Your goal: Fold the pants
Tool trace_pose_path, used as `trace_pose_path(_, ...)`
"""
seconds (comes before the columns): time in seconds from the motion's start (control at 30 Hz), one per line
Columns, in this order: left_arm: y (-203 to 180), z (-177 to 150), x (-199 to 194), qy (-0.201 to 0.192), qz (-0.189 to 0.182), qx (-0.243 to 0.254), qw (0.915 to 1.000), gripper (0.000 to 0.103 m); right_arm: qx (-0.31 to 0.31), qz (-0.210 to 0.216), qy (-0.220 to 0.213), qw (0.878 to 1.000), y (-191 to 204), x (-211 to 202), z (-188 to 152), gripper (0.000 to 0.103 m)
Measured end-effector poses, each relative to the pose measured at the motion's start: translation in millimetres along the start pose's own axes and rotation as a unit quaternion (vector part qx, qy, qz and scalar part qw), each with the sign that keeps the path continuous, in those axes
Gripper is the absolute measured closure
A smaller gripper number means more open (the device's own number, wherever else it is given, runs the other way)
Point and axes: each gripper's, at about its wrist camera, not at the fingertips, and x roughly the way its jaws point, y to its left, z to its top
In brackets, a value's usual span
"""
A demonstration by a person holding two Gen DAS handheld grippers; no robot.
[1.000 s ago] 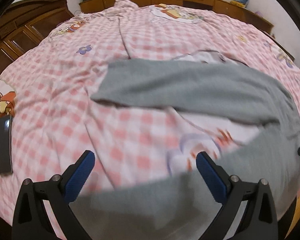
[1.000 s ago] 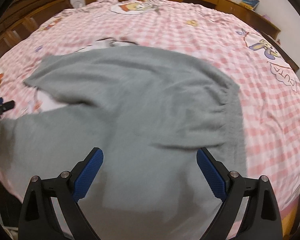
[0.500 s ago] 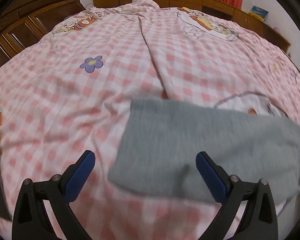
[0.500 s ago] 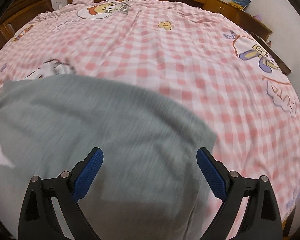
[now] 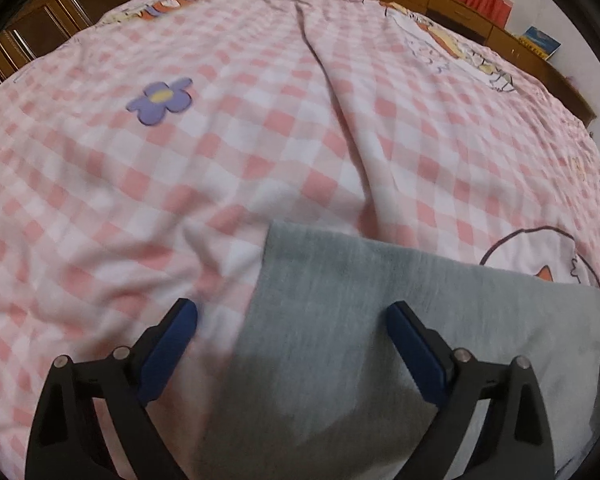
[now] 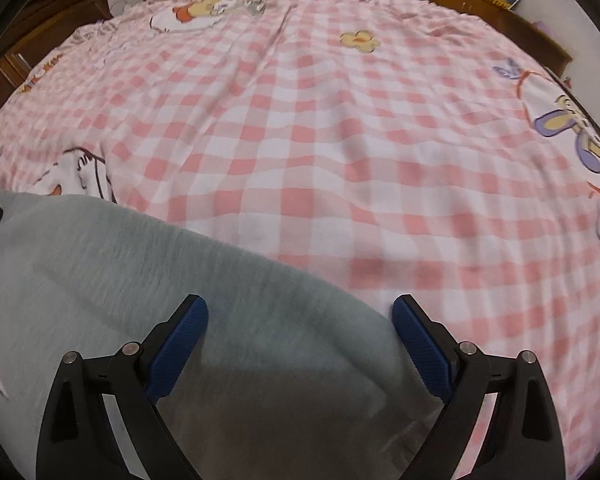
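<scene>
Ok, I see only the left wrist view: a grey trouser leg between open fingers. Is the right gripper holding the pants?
Observer: No. The right gripper is open, with its jaws wide apart and nothing pinched.
Operator: Is the cloth at least under it?
Observer: Yes. The grey pants lie between its fingers, and their curved edge runs down toward the finger on the right side of the view.
Operator: And what lies beyond that edge?
Observer: The pink checked sheet, with a yellow flower print far ahead.
</scene>
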Motion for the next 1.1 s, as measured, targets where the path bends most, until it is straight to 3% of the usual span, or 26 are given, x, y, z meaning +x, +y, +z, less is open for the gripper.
trace_pose_path(0.17,-4,6,4,-0.011,-0.015,-0.005,0.9998,0.008,-0.016,0.004,0.002,1.000,4,10,2,0.007)
trace_pose_path(0.23,-6,8,5,-0.010,-0.014,-0.007,0.9998,0.021,-0.007,0.015,-0.003,1.000,2,10,0,0.007)
trace_pose_path(0.33,-12,10,4,-0.009,-0.001,0.000,1.0000,0.038,0.000,0.028,-0.003,1.000,1,5,-4,0.017)
trace_pose_path(0.37,-14,9,3,-0.011,0.000,0.004,0.9999,0.043,-0.004,0.030,-0.002,1.000,3,3,-5,0.024)
trace_pose_path(0.43,-16,7,-1,-0.011,-0.008,0.009,0.9999,0.070,-0.019,0.030,-0.005,0.999,8,-3,-9,0.037)
trace_pose_path(0.53,-21,5,-9,-0.012,-0.032,0.020,0.9992,0.081,-0.038,0.024,-0.008,0.999,14,-9,-13,0.059)
trace_pose_path(0.6,-24,3,-15,-0.021,-0.041,0.024,0.9987,0.084,-0.037,0.024,-0.013,0.999,13,-16,-14,0.086)
trace_pose_path(0.63,-25,4,-18,-0.023,-0.045,0.025,0.9984,0.091,-0.030,0.033,-0.018,0.999,9,-19,-12,0.093)
trace_pose_path(0.87,-17,13,-61,-0.077,-0.075,0.003,0.9942,0.100,-0.030,0.045,-0.062,0.997,9,-53,-15,0.097)
trace_pose_path(1.1,-13,8,-77,-0.075,-0.069,0.014,0.9947,0.098,-0.053,0.055,-0.077,0.994,20,-75,-21,0.097)
